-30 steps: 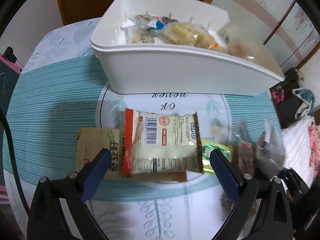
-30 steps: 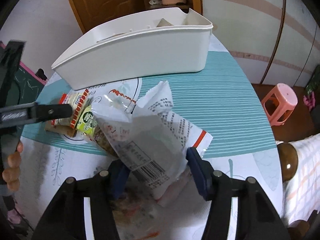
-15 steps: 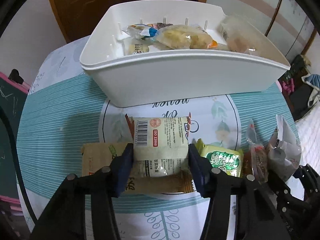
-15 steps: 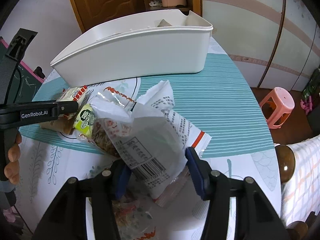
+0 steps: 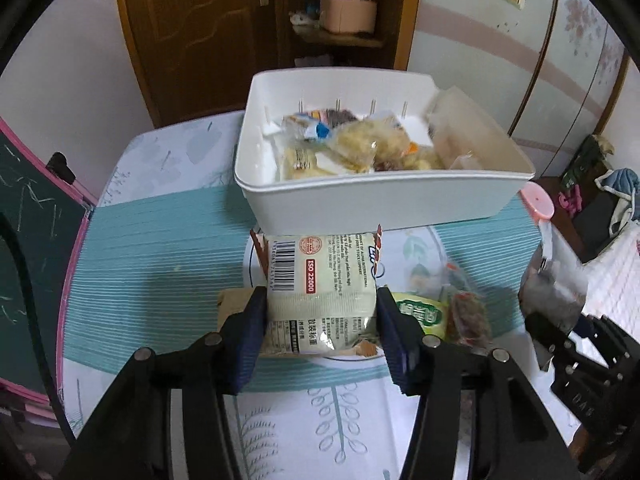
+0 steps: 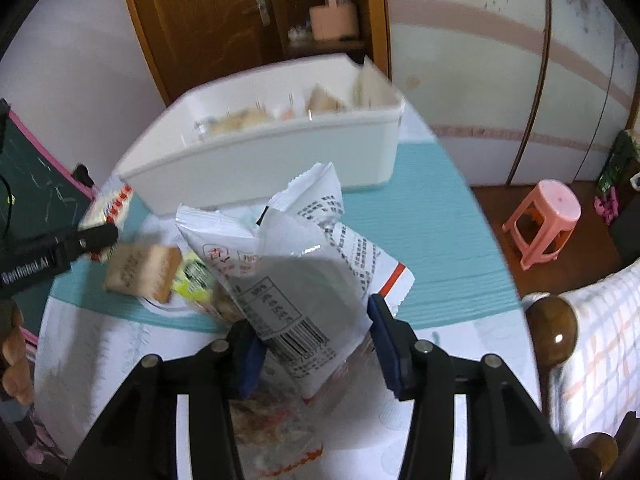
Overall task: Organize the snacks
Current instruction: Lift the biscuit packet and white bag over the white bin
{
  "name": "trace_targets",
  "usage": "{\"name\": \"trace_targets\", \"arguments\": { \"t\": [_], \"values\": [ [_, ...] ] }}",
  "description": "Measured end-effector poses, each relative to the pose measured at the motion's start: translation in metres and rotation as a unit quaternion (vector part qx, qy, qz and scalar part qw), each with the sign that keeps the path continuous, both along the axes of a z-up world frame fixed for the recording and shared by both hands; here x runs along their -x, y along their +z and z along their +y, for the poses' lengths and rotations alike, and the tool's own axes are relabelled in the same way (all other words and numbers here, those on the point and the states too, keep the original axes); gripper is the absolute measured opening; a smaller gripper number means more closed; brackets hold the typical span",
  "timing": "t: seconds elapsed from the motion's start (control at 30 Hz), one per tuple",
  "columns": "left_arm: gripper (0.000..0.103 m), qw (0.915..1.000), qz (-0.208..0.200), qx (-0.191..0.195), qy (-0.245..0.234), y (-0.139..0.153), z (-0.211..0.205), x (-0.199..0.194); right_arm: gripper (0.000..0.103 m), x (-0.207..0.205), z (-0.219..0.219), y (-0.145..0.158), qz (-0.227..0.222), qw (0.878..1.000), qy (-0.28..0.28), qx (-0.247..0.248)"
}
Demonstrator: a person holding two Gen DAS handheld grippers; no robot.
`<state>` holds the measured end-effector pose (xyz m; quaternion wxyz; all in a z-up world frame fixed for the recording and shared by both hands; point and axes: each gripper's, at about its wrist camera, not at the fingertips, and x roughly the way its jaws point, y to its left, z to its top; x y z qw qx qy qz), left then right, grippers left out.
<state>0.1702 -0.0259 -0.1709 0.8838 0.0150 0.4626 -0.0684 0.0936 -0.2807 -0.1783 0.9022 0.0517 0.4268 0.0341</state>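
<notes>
Hidden or unclear: the right-wrist view was motion-blurred, so the contents of the white rectangular plastic bin read only as pale shapes there. The tan flat packet was mostly covered by your left gripper's finger. Snacks under the grey bag were cut off by the tool body.

Your left gripper had both blue pads pressed on the sides of a cream rectangular snack packet with red end seals and a barcode, jaws about one-third apart. The packet's long axis ran away from the camera toward the bin; barcode face up, far end just short of the bin's near wall.

Your right gripper was closing on the lower end of a silver-grey crinkled foil bag with printed text and a barcode. The bag stood tilted, its torn top pointing toward the bin.

Around: a green-and-yellow small packet and a clear packet of dark red snacks lay just right of the cream packet on the teal-striped tablecloth. The bin already held several wrapped snacks.
</notes>
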Motion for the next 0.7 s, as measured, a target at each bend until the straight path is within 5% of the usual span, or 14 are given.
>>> {"name": "trace_targets", "arguments": {
  "t": [0.37,0.7],
  "values": [
    [0.052,0.9946,-0.102,0.005,-0.019,0.107,0.003,0.018,0.048,0.016,0.014,0.112,-0.13,0.991,0.02,-0.026],
    [0.052,0.9826,-0.181,-0.024,-0.036,0.21,-0.014,-0.029,0.048,-0.029,0.025,0.23,-0.238,0.97,0.038,-0.039]
  ]
}}
